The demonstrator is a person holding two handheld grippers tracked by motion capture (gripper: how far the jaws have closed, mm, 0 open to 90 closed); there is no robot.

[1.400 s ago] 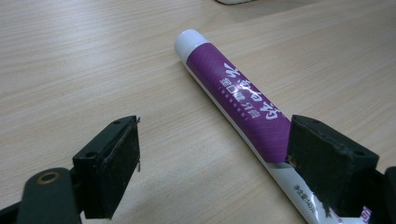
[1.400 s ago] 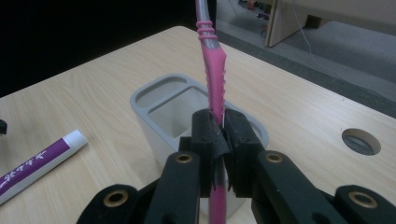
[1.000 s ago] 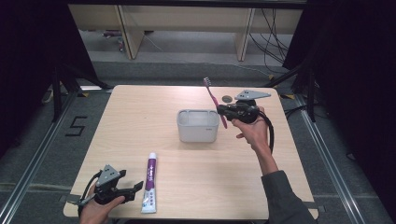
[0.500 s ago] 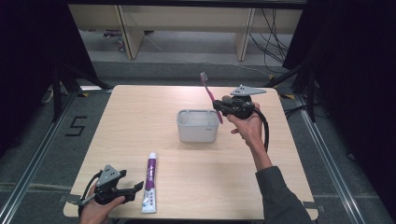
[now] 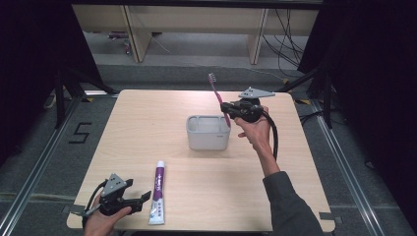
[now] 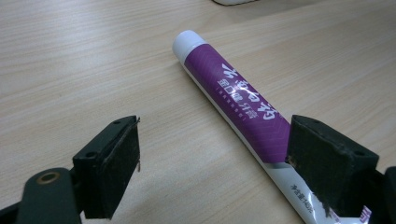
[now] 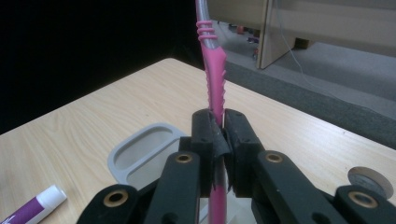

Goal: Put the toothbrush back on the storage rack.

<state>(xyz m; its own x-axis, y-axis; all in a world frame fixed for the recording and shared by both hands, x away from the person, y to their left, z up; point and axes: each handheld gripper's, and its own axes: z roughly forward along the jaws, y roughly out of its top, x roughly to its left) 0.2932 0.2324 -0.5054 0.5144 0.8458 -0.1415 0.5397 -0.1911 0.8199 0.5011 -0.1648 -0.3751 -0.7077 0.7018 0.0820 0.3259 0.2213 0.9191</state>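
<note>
Since a moment ago, the right gripper [image 5: 225, 109] has carried the pink toothbrush [image 5: 216, 94] leftward, so its lower end now hangs over the right edge of the grey holder [image 5: 207, 132]. Well to the left of the holder and nearer the person, the left gripper [image 5: 142, 198] rests on the table [image 5: 147, 128], jaws spread wide. Just right of it lies the purple toothpaste tube [image 5: 158, 191], cap toward the holder. At the holder's right side, the right gripper clamps the toothbrush handle, bristles up.

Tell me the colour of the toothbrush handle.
Pink, where the right hand-held gripper clamps the toothbrush; right gripper view shows it best.
</note>
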